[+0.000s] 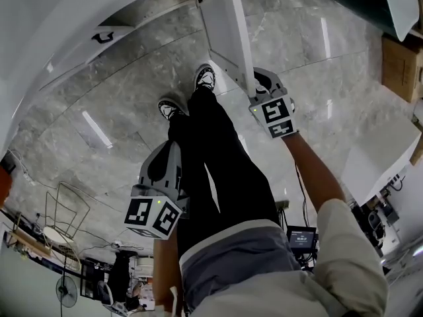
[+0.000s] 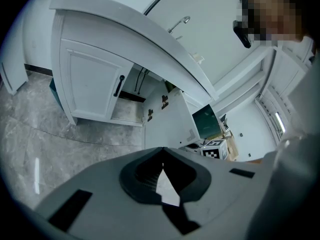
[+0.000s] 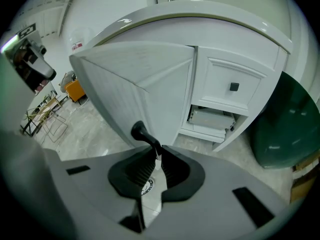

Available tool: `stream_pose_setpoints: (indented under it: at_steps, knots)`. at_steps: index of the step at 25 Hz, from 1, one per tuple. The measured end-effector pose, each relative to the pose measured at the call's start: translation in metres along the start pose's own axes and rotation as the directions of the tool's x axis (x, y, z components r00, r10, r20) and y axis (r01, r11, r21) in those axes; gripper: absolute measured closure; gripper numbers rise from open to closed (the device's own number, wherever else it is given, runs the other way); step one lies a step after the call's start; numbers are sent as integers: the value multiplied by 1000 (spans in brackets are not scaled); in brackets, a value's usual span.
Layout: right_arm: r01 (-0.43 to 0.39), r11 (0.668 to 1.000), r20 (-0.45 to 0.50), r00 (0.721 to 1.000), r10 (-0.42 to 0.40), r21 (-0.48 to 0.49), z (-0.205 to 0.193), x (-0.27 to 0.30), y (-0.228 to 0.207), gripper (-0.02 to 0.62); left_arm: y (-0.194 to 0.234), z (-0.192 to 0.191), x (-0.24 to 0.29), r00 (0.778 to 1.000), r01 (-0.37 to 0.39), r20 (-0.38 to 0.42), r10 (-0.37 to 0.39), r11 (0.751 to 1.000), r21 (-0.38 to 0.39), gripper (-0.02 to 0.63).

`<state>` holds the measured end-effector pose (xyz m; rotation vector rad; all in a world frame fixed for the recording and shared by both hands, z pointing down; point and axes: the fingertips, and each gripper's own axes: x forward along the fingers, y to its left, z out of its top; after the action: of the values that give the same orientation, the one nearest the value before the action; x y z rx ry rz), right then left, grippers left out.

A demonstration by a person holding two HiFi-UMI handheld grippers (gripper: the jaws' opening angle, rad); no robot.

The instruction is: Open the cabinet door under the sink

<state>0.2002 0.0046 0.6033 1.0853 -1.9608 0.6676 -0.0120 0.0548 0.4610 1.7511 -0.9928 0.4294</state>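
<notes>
The grey marble floor (image 1: 125, 71) fills most of the head view, with the person's two shoes (image 1: 205, 78) on it near the cabinet. One white sink cabinet (image 3: 240, 44) stands at the far side, with a single faucet (image 2: 179, 23) rising above its counter. It has two doors. The left door (image 2: 90, 84) is closed and has its own black bar handle (image 2: 119, 85). The other door (image 3: 145, 84) is swung wide open toward the person, showing the dark space inside. One green bin (image 3: 289, 124) sits to the right of the cabinet.

There are two grippers. The right gripper (image 3: 159, 153) is clenched on the open door's black handle (image 3: 142, 133). The left gripper (image 2: 163, 156) hangs low beside the person's leg, its jaws pressed together with nothing between them.
</notes>
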Motion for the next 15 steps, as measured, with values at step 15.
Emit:
stream_pose_setpoints:
  at_steps: [15]
  knots:
    - [-31,994,-30,999,29,-101,-14,-4,-35,555,-10,5,22,1000,6,-23,-6,1000,19,607]
